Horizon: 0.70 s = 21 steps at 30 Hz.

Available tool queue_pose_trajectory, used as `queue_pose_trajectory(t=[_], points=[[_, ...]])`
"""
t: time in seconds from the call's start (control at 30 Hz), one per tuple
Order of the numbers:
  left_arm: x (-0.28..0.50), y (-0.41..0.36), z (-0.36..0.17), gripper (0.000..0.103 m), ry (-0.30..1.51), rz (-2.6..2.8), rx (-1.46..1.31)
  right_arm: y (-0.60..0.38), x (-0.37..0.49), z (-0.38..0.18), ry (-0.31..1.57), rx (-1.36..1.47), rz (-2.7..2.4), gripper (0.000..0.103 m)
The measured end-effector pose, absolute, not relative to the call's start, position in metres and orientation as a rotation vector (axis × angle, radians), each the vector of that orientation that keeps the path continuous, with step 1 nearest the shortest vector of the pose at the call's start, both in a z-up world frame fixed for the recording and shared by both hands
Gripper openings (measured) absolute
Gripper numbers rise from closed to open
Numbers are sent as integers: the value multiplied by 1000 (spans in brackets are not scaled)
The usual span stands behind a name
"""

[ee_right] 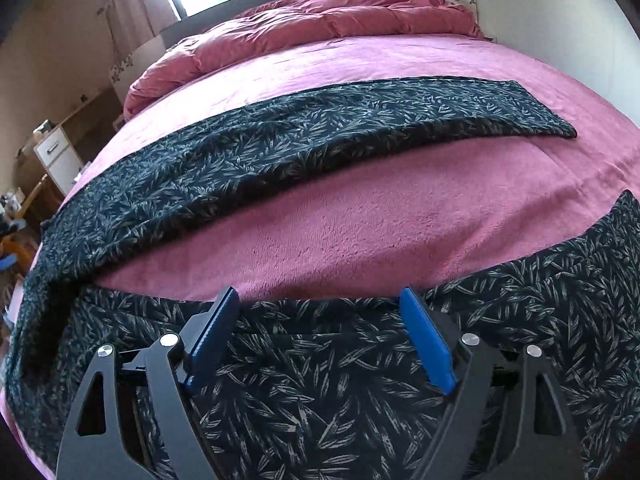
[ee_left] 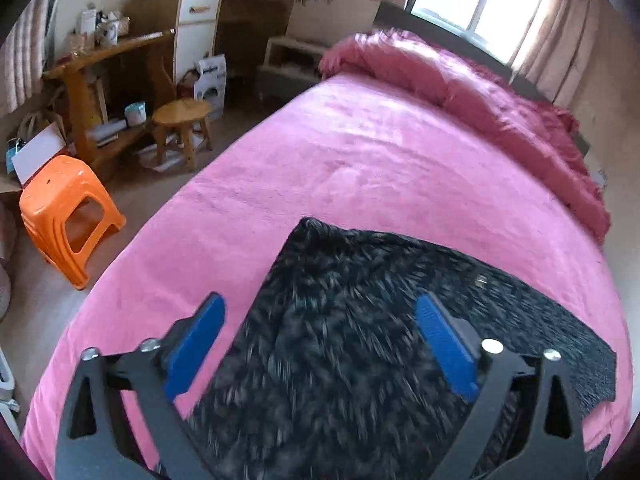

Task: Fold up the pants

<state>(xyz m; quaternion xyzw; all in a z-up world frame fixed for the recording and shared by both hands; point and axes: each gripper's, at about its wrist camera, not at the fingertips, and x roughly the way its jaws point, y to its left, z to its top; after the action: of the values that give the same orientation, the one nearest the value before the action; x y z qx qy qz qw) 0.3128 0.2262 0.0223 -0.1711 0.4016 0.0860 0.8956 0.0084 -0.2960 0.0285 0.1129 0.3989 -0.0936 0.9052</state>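
Both wrist views look down close over the pants (ee_left: 340, 340) on the pink bed (ee_right: 360, 216).

We see dark navy fabric pants with a pale leaf print (ee_right: 280, 152) lying spread flat on the pink bed. In the right wrist view, one leg stretches in a long band from nine o'clock toward two o'clock, its hem lying flat. The other leg runs along the near edge from six toward three o'clock. The two legs join at about eight o'clock. In the left wrist view, the same pants (ee_left: 360, 340) fill the frame at six o'clock, blurred.
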Motion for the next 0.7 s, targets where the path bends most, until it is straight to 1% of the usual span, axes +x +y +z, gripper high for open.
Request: queue_pose_trajectory(t=[0.07, 0.2, 0.27, 0.4, 0.43, 0.47, 0.53, 0.57, 0.7], points=[[332, 233, 16, 79, 861, 175, -372, -298, 6, 27, 830, 226, -192, 85], [364, 250, -3, 67, 915, 186, -480, -299, 5, 26, 833, 236, -188, 85], [375, 253, -10, 54, 939, 161, -522, -300, 6, 26, 833, 249, -186, 85], [388, 249, -15, 53, 951, 150, -495, -301, 7, 26, 833, 258, -182, 85], [392, 248, -16, 48, 958, 154, -483, -300, 8, 26, 834, 257, -183, 85], [394, 246, -17, 31, 967, 148, -476, -300, 8, 26, 836, 255, -187, 85], [393, 245, -14, 10, 974, 160, -458, -301, 8, 26, 837, 257, -186, 85], [390, 243, -10, 5, 959, 147, -451, -301, 8, 26, 837, 258, -185, 85], [370, 239, 19, 3, 883, 96, -424, -302, 8, 26, 833, 265, -181, 85]])
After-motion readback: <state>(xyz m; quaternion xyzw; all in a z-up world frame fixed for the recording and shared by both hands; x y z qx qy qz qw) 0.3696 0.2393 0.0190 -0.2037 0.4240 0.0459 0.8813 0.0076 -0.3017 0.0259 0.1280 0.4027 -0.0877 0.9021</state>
